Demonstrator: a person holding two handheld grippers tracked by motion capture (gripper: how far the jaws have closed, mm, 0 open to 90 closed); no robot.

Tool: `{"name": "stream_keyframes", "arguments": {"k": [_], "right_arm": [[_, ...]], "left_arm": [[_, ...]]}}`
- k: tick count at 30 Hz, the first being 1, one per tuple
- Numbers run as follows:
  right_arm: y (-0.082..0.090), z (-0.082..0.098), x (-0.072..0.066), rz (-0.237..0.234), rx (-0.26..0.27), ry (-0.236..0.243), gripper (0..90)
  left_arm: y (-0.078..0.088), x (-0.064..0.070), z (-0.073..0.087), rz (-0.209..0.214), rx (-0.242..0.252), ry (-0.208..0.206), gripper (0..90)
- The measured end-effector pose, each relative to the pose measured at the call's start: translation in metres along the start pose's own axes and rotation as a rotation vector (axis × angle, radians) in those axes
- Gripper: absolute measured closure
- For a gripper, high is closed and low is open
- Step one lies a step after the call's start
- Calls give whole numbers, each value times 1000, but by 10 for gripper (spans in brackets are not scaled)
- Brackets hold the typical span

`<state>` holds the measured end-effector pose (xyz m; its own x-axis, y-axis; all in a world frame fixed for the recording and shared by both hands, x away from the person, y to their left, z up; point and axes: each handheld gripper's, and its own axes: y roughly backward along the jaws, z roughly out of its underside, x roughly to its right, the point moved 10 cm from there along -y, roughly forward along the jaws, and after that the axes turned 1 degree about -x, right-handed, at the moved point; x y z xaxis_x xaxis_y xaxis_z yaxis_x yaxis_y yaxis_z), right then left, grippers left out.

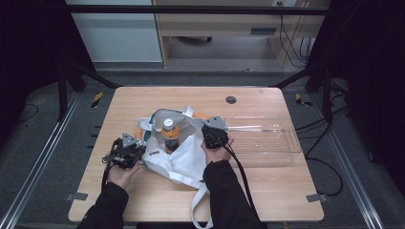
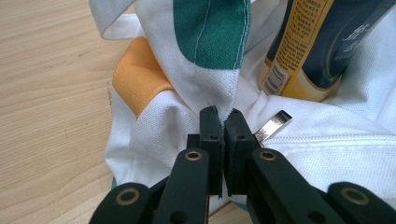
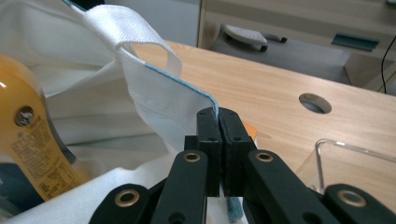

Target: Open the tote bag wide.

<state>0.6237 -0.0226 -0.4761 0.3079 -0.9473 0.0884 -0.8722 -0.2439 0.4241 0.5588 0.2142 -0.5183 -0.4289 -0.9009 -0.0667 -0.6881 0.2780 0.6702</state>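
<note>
Holding item: white cloth bag (image 1: 184, 152), lying near the middle of the table (image 1: 267, 191), slightly toward the left edge, its mouth turned up and a long strap trailing off toward the near edge.

Contents: orange-capped bottle (image 1: 170, 132), standing or leaning inside the bag mouth; its yellow and dark label shows in both gripper views.

Left gripper (image 1: 135, 149): jaws clenched on the bag's rim, at a seam below a green patch (image 2: 210, 32), just beside an orange patch (image 2: 140, 77). Cloth is pinched firmly between the pads.

Right gripper (image 1: 213, 138): jaws clenched on the opposite rim, at a blue-stitched hem (image 3: 182, 84), cloth folded between the pads.

Handling note, judged: with both rims pinched, the step in hand looks like spreading or lifting the bag around the bottle. Both pinches sit close to the hem, so pulls are best kept even and gentle; a sharp tug on one side would likely tip the bottle or slip the cloth free.

Adjacent: clear plastic tray (image 1: 286, 148), just right of the right gripper, near the right edge; its wall stands close to that hand. Cable hole (image 1: 231, 99) near the far edge.

Open room: bare wood toward the far left corner, along the far edge, and at the near right corner. Outward travel is tighter on the right because of the tray.
</note>
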Motion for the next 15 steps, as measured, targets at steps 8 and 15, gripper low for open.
{"name": "stream_keyframes", "arguments": {"k": [8,15], "right_arm": [[-12,11,4,15,-51,-19,887],[-22,23,3,42,-108,9,885]], "left_arm": [[-1,0,1,-3,-7,-7,881],[-1,-1,2,-10,-10,-16,881]]}}
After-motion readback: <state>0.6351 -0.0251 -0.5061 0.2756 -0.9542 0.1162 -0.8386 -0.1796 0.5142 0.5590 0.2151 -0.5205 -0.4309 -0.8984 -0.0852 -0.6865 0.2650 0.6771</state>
